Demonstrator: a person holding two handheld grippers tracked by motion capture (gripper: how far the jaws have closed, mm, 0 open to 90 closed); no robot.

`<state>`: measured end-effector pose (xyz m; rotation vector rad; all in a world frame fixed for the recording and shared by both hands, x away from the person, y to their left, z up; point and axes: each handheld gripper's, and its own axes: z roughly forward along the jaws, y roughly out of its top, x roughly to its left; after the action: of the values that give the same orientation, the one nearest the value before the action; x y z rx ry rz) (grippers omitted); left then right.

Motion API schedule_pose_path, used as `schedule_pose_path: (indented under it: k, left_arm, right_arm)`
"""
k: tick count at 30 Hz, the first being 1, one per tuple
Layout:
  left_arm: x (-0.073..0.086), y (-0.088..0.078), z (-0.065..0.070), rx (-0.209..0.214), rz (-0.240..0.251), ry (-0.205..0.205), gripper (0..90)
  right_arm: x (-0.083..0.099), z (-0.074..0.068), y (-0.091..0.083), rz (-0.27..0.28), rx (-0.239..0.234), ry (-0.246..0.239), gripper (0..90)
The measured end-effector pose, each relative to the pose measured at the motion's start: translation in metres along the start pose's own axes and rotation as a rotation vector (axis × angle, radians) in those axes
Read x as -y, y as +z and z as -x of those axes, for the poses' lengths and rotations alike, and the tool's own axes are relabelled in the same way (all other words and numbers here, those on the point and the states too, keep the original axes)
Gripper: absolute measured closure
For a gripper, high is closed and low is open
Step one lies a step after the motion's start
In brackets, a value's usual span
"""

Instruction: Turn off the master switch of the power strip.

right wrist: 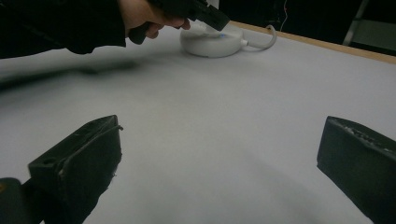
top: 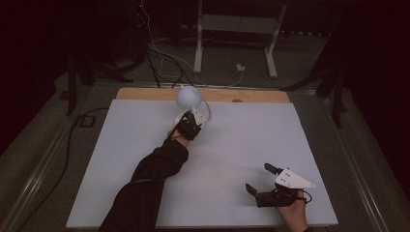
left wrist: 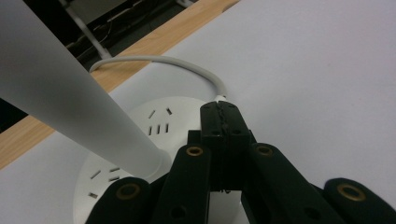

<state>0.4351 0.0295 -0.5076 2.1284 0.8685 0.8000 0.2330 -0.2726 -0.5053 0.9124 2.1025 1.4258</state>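
Near edge, 5 o'clock: right gripper (top: 261, 180) hovers low over the white board (top: 290, 140), jaws wide apart, holding nothing; probably idle, parked clear of the work. Far side, 12 o'clock: left gripper (top: 192, 117), jaws pressed together, tips on the round white lamp base (left wrist: 159, 126), likely pressing a control there, though I cannot tell whether anything is pinched. Count: one lamp with globe shade (top: 188, 96), one white cord (left wrist: 187, 65), two grippers.
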Motion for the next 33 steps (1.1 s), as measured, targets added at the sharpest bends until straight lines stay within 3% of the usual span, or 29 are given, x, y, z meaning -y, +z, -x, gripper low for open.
schedule_pose_path:
  k: [7,11,20,24,26,31,33]
  left_arm:
    - [0.0024,0.0063,0.0011,-0.017,-0.025,0.024,90.0]
    - [0.0027,0.0069,-0.0003,-0.009,-0.021,0.014,90.0]
    - [0.0025,0.0097,0.0018,-0.030,-0.041,0.054,90.0]
    - [0.0005,0.0097,0.0003,-0.017,-0.056,0.051,90.0]
    - [-0.0009,0.0096,0.0014,-0.022,-0.067,0.086,90.0]
    - [-0.0018,0.0085,0.0037,-0.006,-0.072,0.110,90.0]
    - [-0.0026,0.0089,0.0023,0.001,-0.076,0.095,90.0]
  right_arm:
    - [0.0000,-0.0001,0.0000,0.000,-0.001,0.000,0.0]
    - [0.0001,-0.0002,0.0001,-0.002,0.000,-0.001,0.0]
    - [0.0001,-0.0007,0.0004,-0.004,-0.002,0.000,0.0]
    - [0.0001,-0.0009,0.0007,-0.004,-0.003,-0.002,0.0]
    - [0.0001,-0.0012,0.0007,-0.005,-0.002,-0.002,0.0]
    - [0.0000,-0.0014,0.0008,-0.004,-0.002,-0.004,0.0]
    - [0.0001,-0.0014,0.0010,-0.005,-0.003,-0.002,0.0]
